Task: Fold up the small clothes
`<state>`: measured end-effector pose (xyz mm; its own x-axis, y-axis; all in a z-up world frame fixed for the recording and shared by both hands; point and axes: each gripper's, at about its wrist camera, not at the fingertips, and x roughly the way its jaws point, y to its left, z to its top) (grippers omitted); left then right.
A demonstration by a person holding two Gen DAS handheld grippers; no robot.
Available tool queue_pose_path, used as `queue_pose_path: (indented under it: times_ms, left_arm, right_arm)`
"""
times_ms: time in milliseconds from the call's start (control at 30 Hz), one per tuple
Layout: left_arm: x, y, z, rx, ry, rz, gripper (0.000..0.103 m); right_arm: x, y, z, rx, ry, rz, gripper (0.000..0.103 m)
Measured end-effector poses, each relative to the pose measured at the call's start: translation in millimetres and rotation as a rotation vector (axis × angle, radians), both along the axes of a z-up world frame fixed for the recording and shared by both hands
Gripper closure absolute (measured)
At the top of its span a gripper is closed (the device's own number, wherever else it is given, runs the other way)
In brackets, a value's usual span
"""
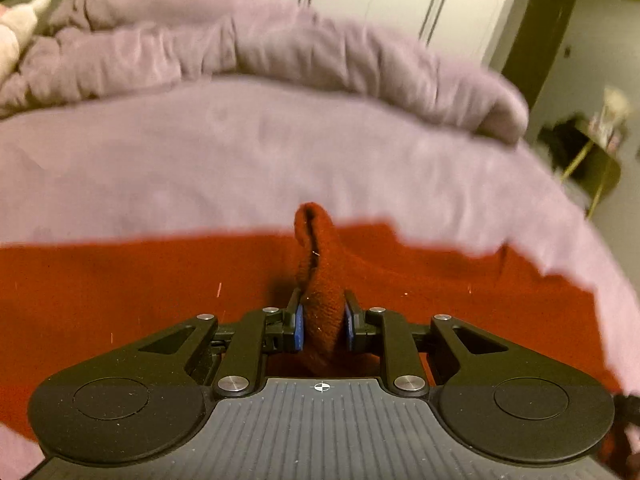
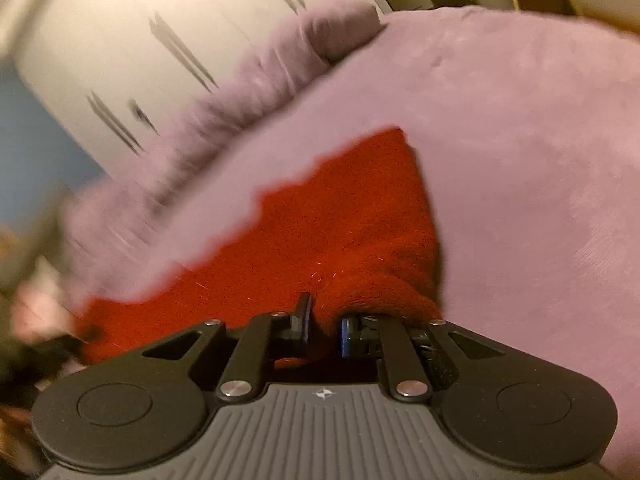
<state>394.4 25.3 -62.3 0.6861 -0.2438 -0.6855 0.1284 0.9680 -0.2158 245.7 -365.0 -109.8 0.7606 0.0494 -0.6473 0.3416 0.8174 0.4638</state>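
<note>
Lilac bedspread (image 1: 240, 152) had the red knit (image 1: 120, 280) lying on it, left gripper (image 1: 322, 320) and right gripper (image 2: 324, 326) both clamped on its bunched edges; fold seemed mid-carry, next probably laying those edges across the knit evenly

One red knitted garment (image 1: 120, 288), one lilac bedcover (image 1: 200, 152), two grippers.

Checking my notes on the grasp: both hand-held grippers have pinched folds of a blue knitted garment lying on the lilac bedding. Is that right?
The colour is wrong: the garment is red, not blue, as both wrist views show. The left hand-held gripper and right hand-held gripper do each pinch a fold of it on the lilac bedding.
</note>
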Motion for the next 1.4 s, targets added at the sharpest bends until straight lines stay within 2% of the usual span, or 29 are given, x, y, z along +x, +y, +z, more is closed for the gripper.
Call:
queue_pose_path:
  times_ms: [67, 100, 133, 200, 267, 300, 367, 433, 467, 500, 533, 567, 600, 700, 767, 867, 933, 967, 1067, 1133, 1200, 1267, 1333, 1400]
  left_arm:
    - [-6, -3, -13, 0.041, 0.014, -0.015, 0.081]
    - [-7, -4, -19, 0.040, 0.019, -0.018, 0.081]
    - [-9, -4, -24, 0.031, 0.027, -0.014, 0.081]
    - [-10, 1, -25, 0.001, 0.032, -0.002, 0.081]
    - [-12, 5, -22, -0.011, 0.023, 0.000, 0.081]
    - [-12, 4, -19, -0.015, 0.012, -0.006, 0.081]
    - [-14, 1, -13, -0.017, -0.029, -0.019, 0.081]
    - [-16, -2, -9, -0.017, -0.068, -0.029, 0.081]
    - [-17, -4, -11, -0.010, -0.075, -0.037, 0.081]
    - [-15, -6, -13, 0.000, -0.063, -0.042, 0.081]
    - [-14, -8, -17, 0.018, -0.046, -0.042, 0.081]
    - [-14, -9, -20, 0.039, -0.036, -0.043, 0.080]
    - [-14, -9, -23, 0.054, -0.028, -0.055, 0.079]
    - [-16, -5, -26, 0.055, -0.020, -0.080, 0.070]
    - [-13, -4, -26, 0.043, -0.021, -0.086, 0.065]
    - [-6, -7, -29, 0.023, 0.015, -0.076, 0.065]
    - [-3, -9, -29, 0.035, 0.015, -0.075, 0.077]
    - [-2, -10, -27, 0.038, 0.009, -0.077, 0.078]
    - [-2, -11, -20, 0.051, -0.048, -0.068, 0.082]
    - [0, -14, -16, 0.076, -0.081, -0.063, 0.083]
    - [3, -18, -15, 0.105, -0.115, -0.056, 0.083]
    - [7, -19, -19, 0.110, -0.104, -0.049, 0.082]
    - [10, -18, -30, 0.114, -0.042, -0.047, 0.076]
    - [4, -16, -33, 0.133, -0.048, -0.052, 0.067]
  right_arm:
    - [-7, -5, 2, 0.051, -0.035, -0.007, 0.082]
    - [-12, -10, 3, 0.095, -0.063, -0.024, 0.077]
    - [-17, -16, 2, 0.129, -0.082, -0.043, 0.077]
    - [-23, -25, -3, 0.193, -0.089, -0.085, 0.078]
    - [-20, -31, -9, 0.212, -0.076, -0.114, 0.088]
    - [-19, -29, -8, 0.192, -0.068, -0.115, 0.093]
    - [-15, -19, 4, 0.070, -0.079, -0.095, 0.094]
    - [-19, -10, 14, -0.047, -0.168, -0.089, 0.094]
    - [-19, -8, 13, -0.090, -0.164, -0.093, 0.094]
    - [-14, -7, 9, -0.119, -0.106, -0.090, 0.094]
    - [-11, -8, 4, -0.109, -0.040, -0.059, 0.094]
    - [-13, -8, 5, -0.084, -0.027, -0.020, 0.093]
    - [-19, -9, 12, -0.069, -0.019, 0.012, 0.088]
    - [-49, -11, 40, -0.095, -0.050, 0.049, 0.084]
    - [-57, -13, 56, -0.158, -0.073, 0.015, 0.084]
    - [-25, -7, 56, -0.217, -0.024, 0.041, 0.082]
    - [10, 7, 46, -0.267, 0.021, 0.111, 0.083]
    - [26, 14, 43, -0.298, 0.030, 0.148, 0.085]
    - [69, 32, 19, -0.427, 0.132, 0.227, 0.095]
    - [77, 41, 15, -0.518, 0.129, 0.217, 0.101]
    - [82, 39, 17, -0.564, 0.110, 0.170, 0.103]
    - [86, 34, 14, -0.595, 0.109, 0.112, 0.103]
    - [84, 30, 7, -0.594, 0.096, 0.103, 0.103]
    - [80, 34, 11, -0.612, 0.104, 0.129, 0.103]
